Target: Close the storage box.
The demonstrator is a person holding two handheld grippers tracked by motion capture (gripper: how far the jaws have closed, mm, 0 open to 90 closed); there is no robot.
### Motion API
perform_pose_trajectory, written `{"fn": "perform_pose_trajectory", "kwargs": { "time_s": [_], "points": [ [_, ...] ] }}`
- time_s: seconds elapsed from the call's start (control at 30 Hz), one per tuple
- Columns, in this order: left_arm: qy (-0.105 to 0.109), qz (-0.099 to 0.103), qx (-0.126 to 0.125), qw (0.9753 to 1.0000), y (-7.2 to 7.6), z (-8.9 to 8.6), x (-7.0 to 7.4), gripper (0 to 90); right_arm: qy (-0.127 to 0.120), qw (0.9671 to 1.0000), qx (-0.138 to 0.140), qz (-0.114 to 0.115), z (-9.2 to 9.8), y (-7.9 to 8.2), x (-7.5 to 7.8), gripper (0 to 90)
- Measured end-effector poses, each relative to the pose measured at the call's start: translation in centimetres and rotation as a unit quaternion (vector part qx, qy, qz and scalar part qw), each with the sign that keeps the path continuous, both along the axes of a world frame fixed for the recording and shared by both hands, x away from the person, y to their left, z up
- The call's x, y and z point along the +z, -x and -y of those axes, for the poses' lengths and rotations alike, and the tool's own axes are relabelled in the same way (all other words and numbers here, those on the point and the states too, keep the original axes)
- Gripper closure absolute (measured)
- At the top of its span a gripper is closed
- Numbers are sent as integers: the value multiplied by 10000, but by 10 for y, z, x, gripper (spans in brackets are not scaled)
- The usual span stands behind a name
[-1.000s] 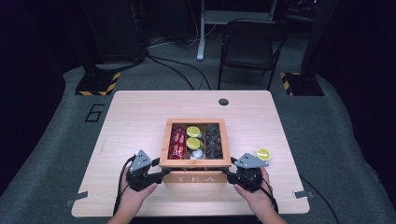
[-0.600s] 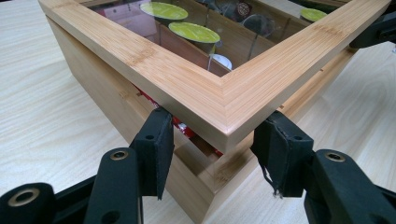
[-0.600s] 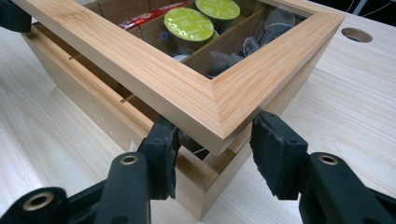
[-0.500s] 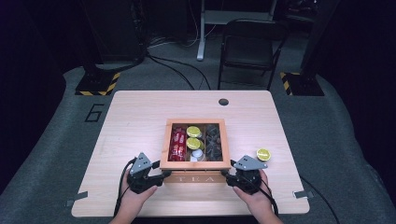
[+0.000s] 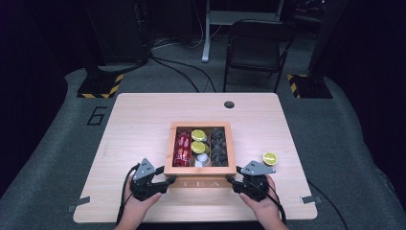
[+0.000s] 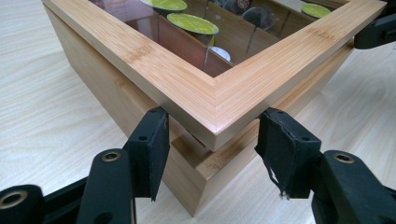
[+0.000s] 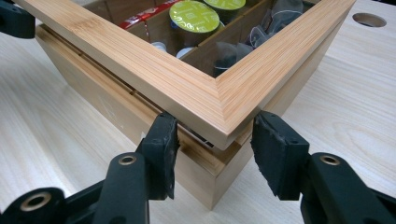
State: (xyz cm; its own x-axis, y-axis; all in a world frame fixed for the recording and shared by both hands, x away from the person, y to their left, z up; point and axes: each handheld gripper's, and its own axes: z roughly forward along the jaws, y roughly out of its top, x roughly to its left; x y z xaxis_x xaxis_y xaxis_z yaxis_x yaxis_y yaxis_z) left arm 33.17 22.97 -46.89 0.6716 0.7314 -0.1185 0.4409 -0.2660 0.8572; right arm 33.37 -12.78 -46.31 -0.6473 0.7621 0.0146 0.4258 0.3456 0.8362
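bamboo tea box [image 5: 201, 181] sits near the front edge of the pale wooden surface [image 5: 139, 124], its glass-paned lid [image 6: 224, 95] slightly raised. inside, red packets [image 5: 182, 147] fill the left compartment, green-topped capsules [image 5: 198, 141] the middle, dark pyramid bags [image 5: 219, 143] the right. left gripper [image 6: 210, 140] and right gripper [image 7: 212, 140] each straddle a front lid corner, jaws spread, not clamped. one green capsule [image 5: 269, 158] lies just right of the box.
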Motion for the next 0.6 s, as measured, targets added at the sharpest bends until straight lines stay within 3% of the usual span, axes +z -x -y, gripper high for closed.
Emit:
{"fn": "perform_pose_trajectory", "kwargs": {
  "time_s": [0.47,0.6],
  "points": [
    [12,-30,4,10000,2,-1,0,426,-68,10000,0,-47,1,1,1,505],
    [98,-97,77,9999,3,-2,-1,425,-43,9999,15,-91,2,1,1,504]
  ]
}}
